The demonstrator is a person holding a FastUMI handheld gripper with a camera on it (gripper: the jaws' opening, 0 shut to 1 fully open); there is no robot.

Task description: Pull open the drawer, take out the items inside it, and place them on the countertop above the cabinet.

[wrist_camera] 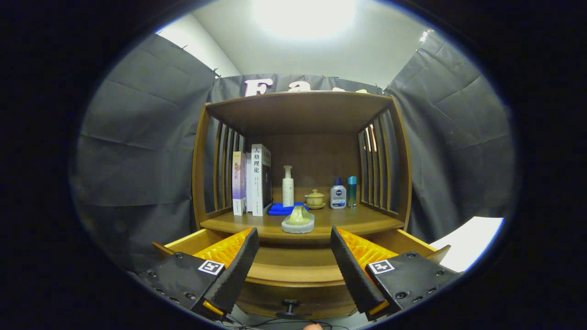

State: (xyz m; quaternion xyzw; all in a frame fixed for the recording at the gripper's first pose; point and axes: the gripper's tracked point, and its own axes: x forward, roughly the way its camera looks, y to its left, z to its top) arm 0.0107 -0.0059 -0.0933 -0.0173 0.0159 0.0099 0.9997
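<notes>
The wooden cabinet's drawer (293, 275) is pulled out toward me, its dark knob (290, 303) low on the front panel between my fingers. The strip of drawer floor that shows is plain wood; my fingers hide both sides of it. A grey-green stone-like ornament (298, 221) rests at the front edge of the countertop (357, 223), just beyond the fingertips. My gripper (293, 233) is open above the drawer, its fingers spread wide with nothing between them.
Further back on the countertop stand books (257, 181) at the left, a white pump bottle (288, 185), a blue cloth (280, 209), a small lidded teacup (315, 199) and two small bottles (344, 193). Slatted side walls and a roof enclose the shelf.
</notes>
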